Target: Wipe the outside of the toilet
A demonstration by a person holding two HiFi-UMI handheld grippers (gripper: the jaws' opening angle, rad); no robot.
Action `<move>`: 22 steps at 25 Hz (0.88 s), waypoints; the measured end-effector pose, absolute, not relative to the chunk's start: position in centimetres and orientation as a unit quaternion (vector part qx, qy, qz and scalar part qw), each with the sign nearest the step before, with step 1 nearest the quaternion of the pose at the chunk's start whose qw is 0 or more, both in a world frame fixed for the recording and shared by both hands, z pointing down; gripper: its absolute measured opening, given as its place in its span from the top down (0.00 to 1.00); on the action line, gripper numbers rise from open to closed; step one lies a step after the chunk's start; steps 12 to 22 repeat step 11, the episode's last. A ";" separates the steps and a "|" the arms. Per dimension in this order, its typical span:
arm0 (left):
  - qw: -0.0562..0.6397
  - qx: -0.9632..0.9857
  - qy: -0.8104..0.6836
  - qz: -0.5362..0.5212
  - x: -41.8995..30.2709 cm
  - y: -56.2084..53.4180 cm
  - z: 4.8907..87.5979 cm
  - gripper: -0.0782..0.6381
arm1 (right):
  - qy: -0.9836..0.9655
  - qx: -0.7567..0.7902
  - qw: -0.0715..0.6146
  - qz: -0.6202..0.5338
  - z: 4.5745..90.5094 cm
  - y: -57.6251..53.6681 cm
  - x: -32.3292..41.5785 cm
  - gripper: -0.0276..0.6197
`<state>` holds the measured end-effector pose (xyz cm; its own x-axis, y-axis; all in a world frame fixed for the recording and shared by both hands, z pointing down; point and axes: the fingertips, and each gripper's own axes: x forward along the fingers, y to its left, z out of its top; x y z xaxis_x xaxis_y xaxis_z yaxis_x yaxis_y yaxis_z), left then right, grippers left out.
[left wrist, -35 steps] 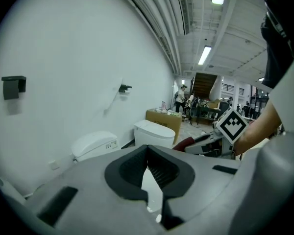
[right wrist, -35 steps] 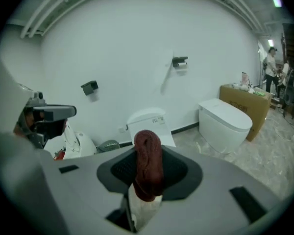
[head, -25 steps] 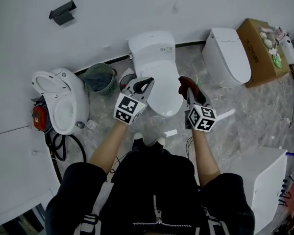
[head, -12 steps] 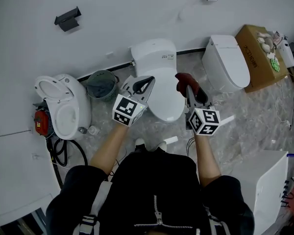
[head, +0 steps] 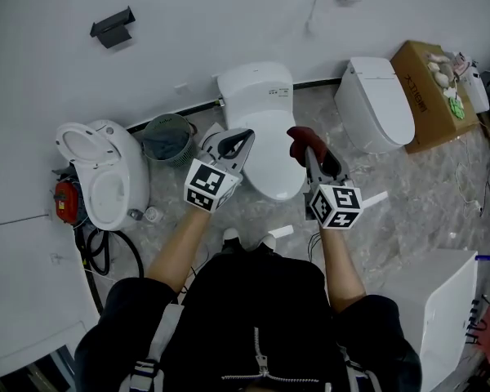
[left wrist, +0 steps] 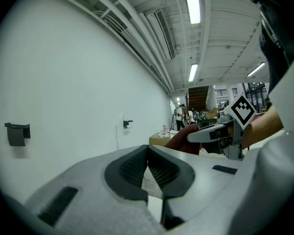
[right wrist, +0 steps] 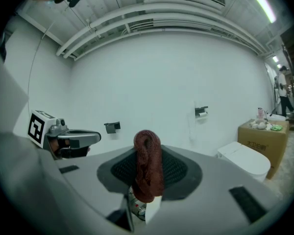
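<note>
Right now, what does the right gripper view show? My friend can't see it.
The right gripper is clamped on a dark red cloth that sticks up in the middle. Behind is a white wall, with the left gripper at the left and a white toilet and cardboard box at the right.

The left gripper and the right gripper point forward side by side. The left's jaws press together, empty; the right's clamp a dark red cloth.
</note>
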<state>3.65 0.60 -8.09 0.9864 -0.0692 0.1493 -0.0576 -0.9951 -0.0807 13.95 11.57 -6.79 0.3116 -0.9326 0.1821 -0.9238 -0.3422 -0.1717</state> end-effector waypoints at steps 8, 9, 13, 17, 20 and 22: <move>0.033 -0.996 0.031 -0.080 2.7 0.7 -7.6 0.89 | 0.579 -0.806 0.010 -0.121 -7.1 11.6 12.9 0.79; 0.032 -0.996 0.031 -0.080 2.5 0.6 -7.5 0.89 | 0.579 -0.806 0.009 -0.120 -7.1 11.5 12.8 0.79; 0.031 -0.996 0.032 -0.081 2.2 0.3 -7.4 0.89 | 0.580 -0.805 0.009 -0.120 -7.1 11.3 12.5 0.79; 0.031 -0.996 0.032 -0.081 2.2 0.3 -7.4 0.89 | 0.580 -0.805 0.009 -0.120 -7.1 11.3 12.5 0.79; 0.031 -0.996 0.032 -0.081 2.2 0.3 -7.4 0.89 | 0.580 -0.805 0.009 -0.120 -7.1 11.3 12.5 0.79; 0.031 -0.996 0.032 -0.081 2.2 0.3 -7.4 0.89 | 0.580 -0.805 0.009 -0.120 -7.1 11.3 12.5 0.79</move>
